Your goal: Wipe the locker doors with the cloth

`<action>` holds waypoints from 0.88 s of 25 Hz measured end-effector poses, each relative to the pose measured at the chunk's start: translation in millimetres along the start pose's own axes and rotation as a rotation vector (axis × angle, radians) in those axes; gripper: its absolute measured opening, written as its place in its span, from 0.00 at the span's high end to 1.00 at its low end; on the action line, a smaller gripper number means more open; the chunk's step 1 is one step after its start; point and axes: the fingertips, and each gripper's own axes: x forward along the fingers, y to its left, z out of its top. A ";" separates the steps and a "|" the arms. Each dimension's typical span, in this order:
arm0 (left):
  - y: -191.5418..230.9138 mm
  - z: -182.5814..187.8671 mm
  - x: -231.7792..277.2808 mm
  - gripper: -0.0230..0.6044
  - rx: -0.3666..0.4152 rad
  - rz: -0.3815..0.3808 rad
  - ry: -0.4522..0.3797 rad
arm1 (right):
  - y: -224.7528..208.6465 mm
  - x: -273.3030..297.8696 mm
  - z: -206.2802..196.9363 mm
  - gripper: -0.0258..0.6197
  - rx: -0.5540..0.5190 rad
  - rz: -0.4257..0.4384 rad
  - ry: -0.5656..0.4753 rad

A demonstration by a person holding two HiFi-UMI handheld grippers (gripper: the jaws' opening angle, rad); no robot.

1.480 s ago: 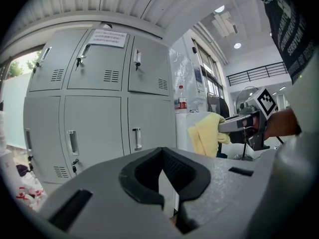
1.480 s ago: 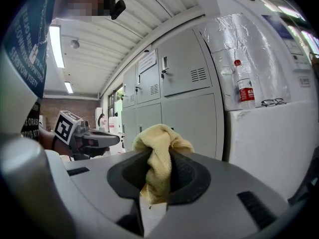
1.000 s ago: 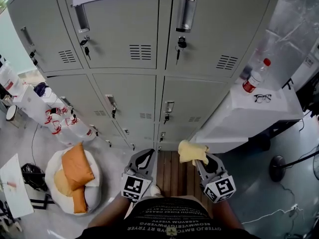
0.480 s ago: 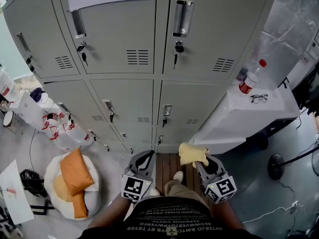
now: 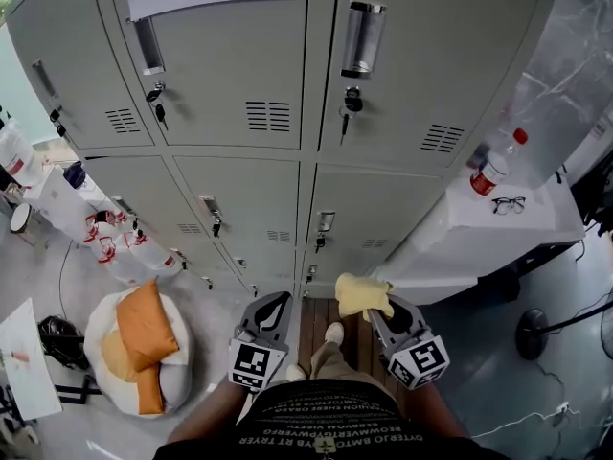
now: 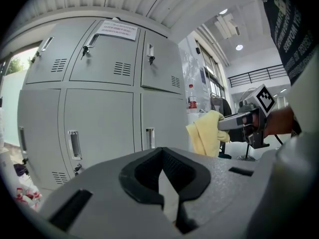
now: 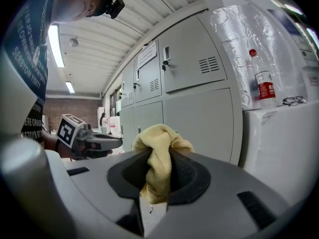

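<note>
Right gripper (image 7: 157, 169) is clamped on a bunched yellow cloth (image 7: 158, 142), held out in front of the lockers (image 5: 239, 75) and not touching any door. Left gripper (image 6: 162, 173) has its jaws pinched together with nothing in them, just beside the right one and also short of the lockers. Wiping looks not yet begun. My worry: keys (image 5: 344, 121) dangle from the locks and the handles (image 5: 362, 38) stick out, so a loose fold could snag there and get tugged out of the jaws

White counter (image 5: 460, 233): bottle (image 5: 493, 166), glasses (image 5: 509, 203). Floor (image 5: 206, 303): white beanbag (image 5: 177, 372).
</note>
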 end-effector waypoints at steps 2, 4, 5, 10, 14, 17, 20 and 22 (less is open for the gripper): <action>4.2 -0.9 5.6 0.96 -0.001 0.012 0.008 | -4.8 8.9 -0.3 0.84 0.004 0.016 0.002; 9.0 -1.3 12.3 0.96 -0.001 0.025 0.016 | -10.5 18.5 0.7 0.84 0.006 0.033 0.002; 11.6 -0.9 16.1 0.96 -0.001 0.031 0.019 | -13.6 23.6 1.5 0.84 0.005 0.040 0.002; 27.7 6.0 35.4 0.96 -0.003 0.067 0.016 | -28.9 52.5 11.9 0.84 -0.025 0.083 0.000; 39.6 8.8 47.0 0.96 -0.008 0.096 0.017 | -36.7 80.7 32.4 0.84 -0.062 0.131 -0.025; 45.7 8.3 53.0 0.96 -0.018 0.118 0.018 | -36.9 102.1 57.7 0.84 -0.104 0.179 -0.063; 51.5 7.1 57.4 0.96 -0.029 0.142 0.018 | -34.5 123.0 87.3 0.84 -0.136 0.222 -0.114; 54.2 5.9 59.0 0.96 -0.039 0.156 0.018 | -32.1 135.4 106.5 0.84 -0.146 0.243 -0.142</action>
